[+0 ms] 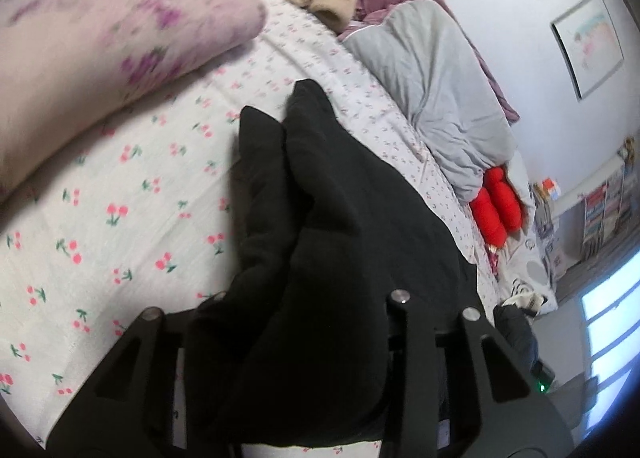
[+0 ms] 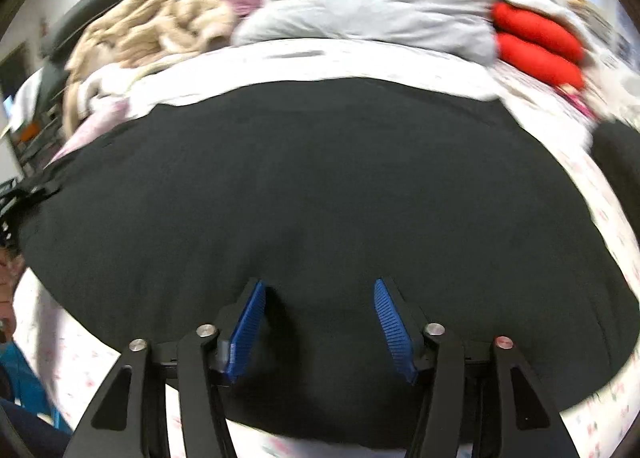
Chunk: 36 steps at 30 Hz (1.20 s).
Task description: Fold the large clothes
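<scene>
Risk: black garment (image 1: 320,218) is bulky and bunched up in the left hand-held gripper (image 1: 304,338); its pads are hidden under fabric, looks clamped on a thick fold, and a layer could slip out mid-fold and leave it lopsided. Right hand-held gripper (image 2: 320,322) has blue pads (image 2: 248,330) set apart with only flat cloth beneath, nothing pinched; if it shuts here it may catch just the top layer or miss the cloth. Garment lies spread on the cherry-print bed sheet (image 1: 120,226), one end raised at the left gripper, near the grey duvet (image 1: 436,98) and red plush (image 1: 496,206), pink pillow (image 1: 100,58) on the other side. Both grippers tilt downward at the bed; right view blurred
</scene>
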### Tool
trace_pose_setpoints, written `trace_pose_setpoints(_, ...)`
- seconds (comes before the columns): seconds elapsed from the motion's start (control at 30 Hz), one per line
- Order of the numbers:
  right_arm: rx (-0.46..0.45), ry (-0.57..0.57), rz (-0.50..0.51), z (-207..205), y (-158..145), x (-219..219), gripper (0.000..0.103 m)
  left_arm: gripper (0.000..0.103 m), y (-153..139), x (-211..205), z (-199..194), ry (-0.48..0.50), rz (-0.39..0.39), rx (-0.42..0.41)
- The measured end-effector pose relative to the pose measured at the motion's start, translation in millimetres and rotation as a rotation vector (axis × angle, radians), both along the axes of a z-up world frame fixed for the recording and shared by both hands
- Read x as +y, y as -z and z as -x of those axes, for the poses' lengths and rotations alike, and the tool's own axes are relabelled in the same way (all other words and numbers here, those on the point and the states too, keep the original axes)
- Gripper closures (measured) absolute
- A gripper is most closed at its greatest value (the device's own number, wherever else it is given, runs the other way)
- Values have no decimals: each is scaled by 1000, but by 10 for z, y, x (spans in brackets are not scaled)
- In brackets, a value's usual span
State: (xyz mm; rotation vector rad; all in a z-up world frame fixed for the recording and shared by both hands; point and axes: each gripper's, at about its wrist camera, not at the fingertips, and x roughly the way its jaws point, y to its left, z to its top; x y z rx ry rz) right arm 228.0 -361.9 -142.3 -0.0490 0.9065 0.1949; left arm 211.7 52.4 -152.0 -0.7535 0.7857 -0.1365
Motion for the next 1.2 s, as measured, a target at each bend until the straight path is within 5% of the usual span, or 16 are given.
trace_pose_setpoints(0.03,9,-26,6,-39,4,78,85,63,-33,-11,-4,7,-6,-6)
trace_pose_setpoints(0.1,5,-59,42,-124,-1,222,88,64,-83,-30,-11,15,-12,-16)
trace_pose_setpoints(0.5,83,47,-156,-832,86,-117,88,64,-256,-101,-40,61,-61,-55)
trace_pose_setpoints(0.73,66,173,-181,-978,142,-919,88,64,35,49,-38,43,-10,10)
trace_pose_setpoints(0.93,66,401,-239,-905,87,-1731,88,64,191,110,-7,26,34,32)
trace_pose_setpoints(1.0,61,399,-183,-910,7,-1592,86,64,95,59,-13,31,12,9)
trace_pose_setpoints(1.2,38,94,-172,-1042,-192,-445,85,64,-455,-260,-13,92,-106,-105)
